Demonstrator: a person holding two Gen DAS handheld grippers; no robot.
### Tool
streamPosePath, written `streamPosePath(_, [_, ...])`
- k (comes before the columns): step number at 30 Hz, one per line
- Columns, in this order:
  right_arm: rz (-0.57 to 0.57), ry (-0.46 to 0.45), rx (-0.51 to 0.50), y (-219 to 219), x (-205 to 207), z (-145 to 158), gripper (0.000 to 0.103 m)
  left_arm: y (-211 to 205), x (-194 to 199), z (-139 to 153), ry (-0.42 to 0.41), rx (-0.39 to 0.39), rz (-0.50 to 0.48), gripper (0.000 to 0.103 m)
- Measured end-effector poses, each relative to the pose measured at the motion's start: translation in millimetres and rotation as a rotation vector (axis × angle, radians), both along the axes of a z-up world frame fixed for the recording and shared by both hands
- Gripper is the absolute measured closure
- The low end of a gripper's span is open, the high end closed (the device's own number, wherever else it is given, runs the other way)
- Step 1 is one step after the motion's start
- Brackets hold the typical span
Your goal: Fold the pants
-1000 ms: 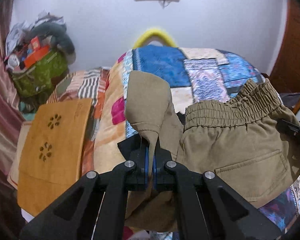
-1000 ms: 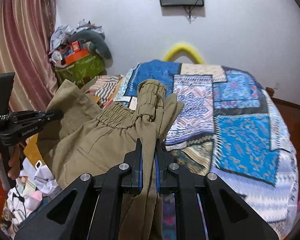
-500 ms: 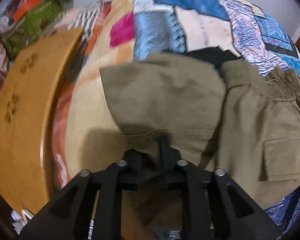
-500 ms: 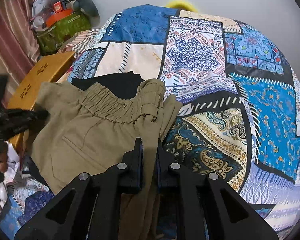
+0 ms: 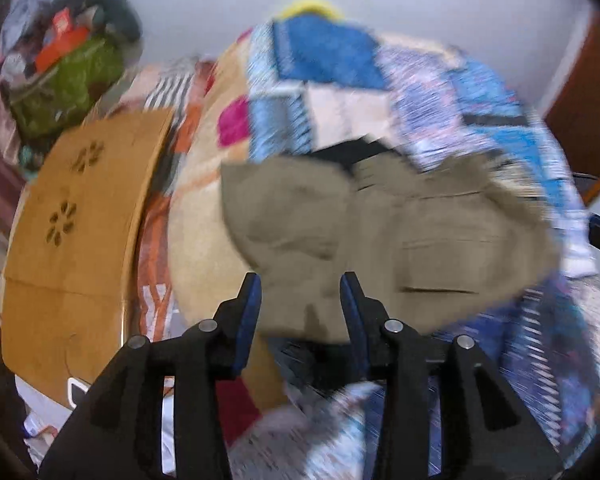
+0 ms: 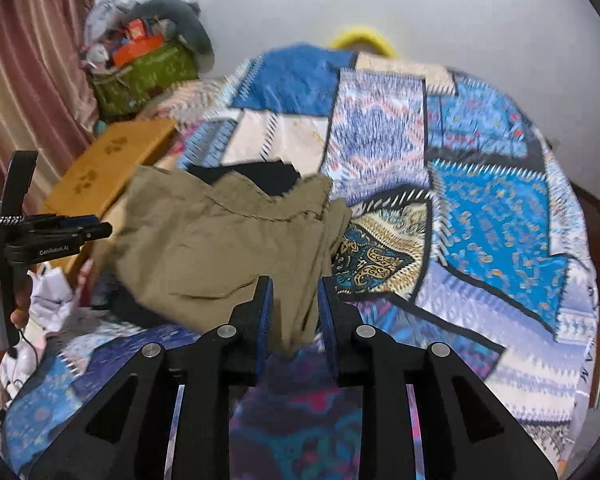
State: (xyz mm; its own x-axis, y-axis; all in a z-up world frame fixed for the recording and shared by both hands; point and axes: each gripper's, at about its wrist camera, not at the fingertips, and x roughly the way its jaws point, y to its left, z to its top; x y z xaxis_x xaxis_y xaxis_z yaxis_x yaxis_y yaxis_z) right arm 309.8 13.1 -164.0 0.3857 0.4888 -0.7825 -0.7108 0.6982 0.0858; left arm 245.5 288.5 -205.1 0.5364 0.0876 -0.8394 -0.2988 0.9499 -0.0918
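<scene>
Patchwork bedspread (image 6: 496,216) bore khaki pants (image 6: 220,248), laid down folded. Left gripper (image 5: 300,300), right gripper (image 6: 294,300): formerly clamped, jaws opening, cloth between, released. Fold stage judged complete.

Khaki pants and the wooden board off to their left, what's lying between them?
In the left wrist view, only a tan and orange blanket shows between the khaki pants and the wooden board.

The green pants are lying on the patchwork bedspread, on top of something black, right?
Not green: the pants are khaki tan, as the right wrist view shows. They do lie on the patchwork bedspread, over something black.
</scene>
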Motion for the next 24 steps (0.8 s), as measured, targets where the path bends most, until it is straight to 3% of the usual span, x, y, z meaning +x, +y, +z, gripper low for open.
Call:
streamPosePath(3, [0.016,-0.030,0.104,-16.7,-26.2,34.6,0.082,-23.7,-25.5,44.6,-0.102,0.019,-0.034,0.053])
streamPosePath(11, [0.044,-0.201,0.330,-49.3,-107.5,118.9,0.081,-84.7,-120.2,166.5,-0.413,0.133,-0.040,0.053])
streamPosePath(15, [0.068,-0.322,0.417,-63.6,-157.3,156.4,0.081,-116.4,-168.4,210.1,-0.554,0.216,-0.042,0.053])
streamPosePath(20, [0.078,-0.436,0.504,-81.8,-210.4,182.5,0.081,-151.7,-220.4,235.4,-0.677,0.300,-0.040,0.047])
streamPosePath(21, [0.082,-0.447,0.511,-83.8,-215.4,183.5,0.078,-158.2,-229.6,237.4,-0.700,0.306,-0.035,0.042])
streamPosePath(23, [0.068,-0.478,0.515,-87.0,-227.5,183.0,0.051,-165.1,-240.4,236.9,-0.718,0.310,-0.033,0.037])
streamPosePath(24, [0.053,-0.492,0.520,-88.4,-233.4,180.9,0.044,-167.0,-244.5,235.3,-0.722,0.308,-0.030,0.032])
